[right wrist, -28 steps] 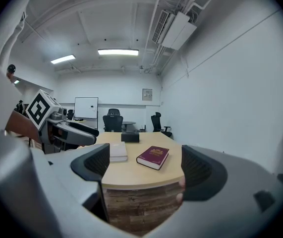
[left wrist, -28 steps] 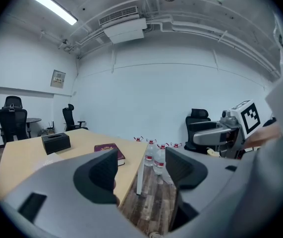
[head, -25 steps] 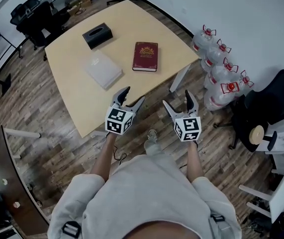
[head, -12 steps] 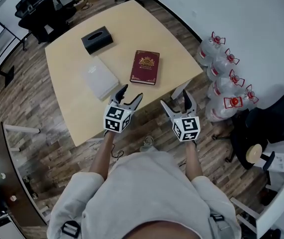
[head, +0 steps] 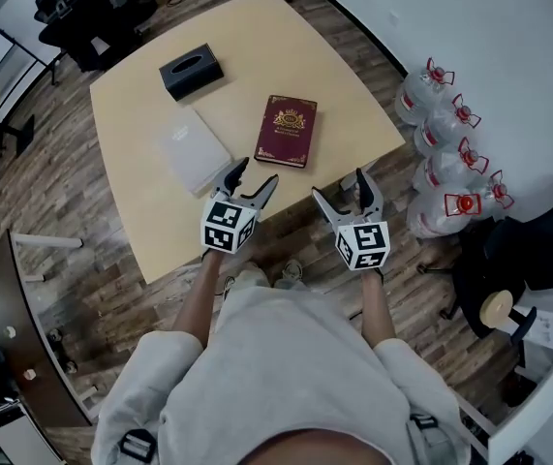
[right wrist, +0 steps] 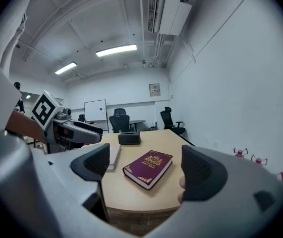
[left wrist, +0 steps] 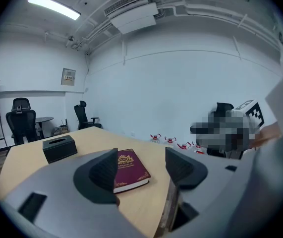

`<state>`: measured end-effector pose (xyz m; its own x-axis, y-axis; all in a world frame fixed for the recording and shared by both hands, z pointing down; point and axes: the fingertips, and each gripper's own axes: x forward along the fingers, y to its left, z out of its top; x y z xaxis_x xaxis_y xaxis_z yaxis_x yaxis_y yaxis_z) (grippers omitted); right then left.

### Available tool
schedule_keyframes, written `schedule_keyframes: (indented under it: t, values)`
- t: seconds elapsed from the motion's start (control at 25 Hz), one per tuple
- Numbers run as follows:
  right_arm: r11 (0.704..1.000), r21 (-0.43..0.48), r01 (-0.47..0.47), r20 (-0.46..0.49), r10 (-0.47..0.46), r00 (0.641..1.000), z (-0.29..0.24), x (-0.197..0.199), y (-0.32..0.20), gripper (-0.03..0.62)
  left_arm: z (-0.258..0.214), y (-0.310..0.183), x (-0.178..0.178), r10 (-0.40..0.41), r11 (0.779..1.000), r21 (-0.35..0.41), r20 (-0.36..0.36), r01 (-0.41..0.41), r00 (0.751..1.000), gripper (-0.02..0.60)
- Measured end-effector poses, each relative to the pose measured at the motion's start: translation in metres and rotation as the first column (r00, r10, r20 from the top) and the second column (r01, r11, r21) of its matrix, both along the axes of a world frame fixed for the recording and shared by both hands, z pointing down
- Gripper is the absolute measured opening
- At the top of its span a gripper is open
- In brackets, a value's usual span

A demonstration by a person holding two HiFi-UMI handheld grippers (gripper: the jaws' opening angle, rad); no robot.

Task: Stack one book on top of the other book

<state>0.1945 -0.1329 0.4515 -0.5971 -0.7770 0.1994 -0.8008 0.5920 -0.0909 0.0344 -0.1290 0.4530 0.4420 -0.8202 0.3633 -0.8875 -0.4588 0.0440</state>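
A dark red book (head: pixel 287 131) with a gold crest lies flat near the table's near right edge; it shows between the jaws in both gripper views (left wrist: pixel 129 170) (right wrist: pixel 148 168). A pale grey-white book (head: pixel 195 150) lies flat to its left. My left gripper (head: pixel 253 176) stands open at the table's near edge, just short of the pale book's near corner, nothing between its jaws. My right gripper (head: pixel 344 188) is open too, off the table's near right edge, holding nothing. Neither touches a book.
A black tissue box (head: pixel 191 71) sits at the far side of the light wooden table (head: pixel 150 221). Several water jugs (head: pixel 445 148) stand on the floor at the right. Office chairs (head: pixel 82 17) stand beyond the table's far left corner.
Both grippers have moved forward toward the table's near edge and the books, staying open. The books have not moved on the table.
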Motion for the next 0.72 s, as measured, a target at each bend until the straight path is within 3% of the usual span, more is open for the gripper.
schedule_keyframes:
  t: [0.36,0.72]
  values:
    - [1.0,-0.018,-0.02,0.0,0.02,1.0,0.007,-0.005,-0.032,0.442,0.01,-0.037,-0.009,0.02,1.0,-0.009,-0.004,-0.02,1.0,0.301]
    - [0.998,-0.029,-0.048,-0.034,0.047,0.998,0.012,-0.035,-0.081,0.442,0.018,-0.096,-0.033,0.067,0.998,-0.014,-0.025,-0.068,0.997,0.301]
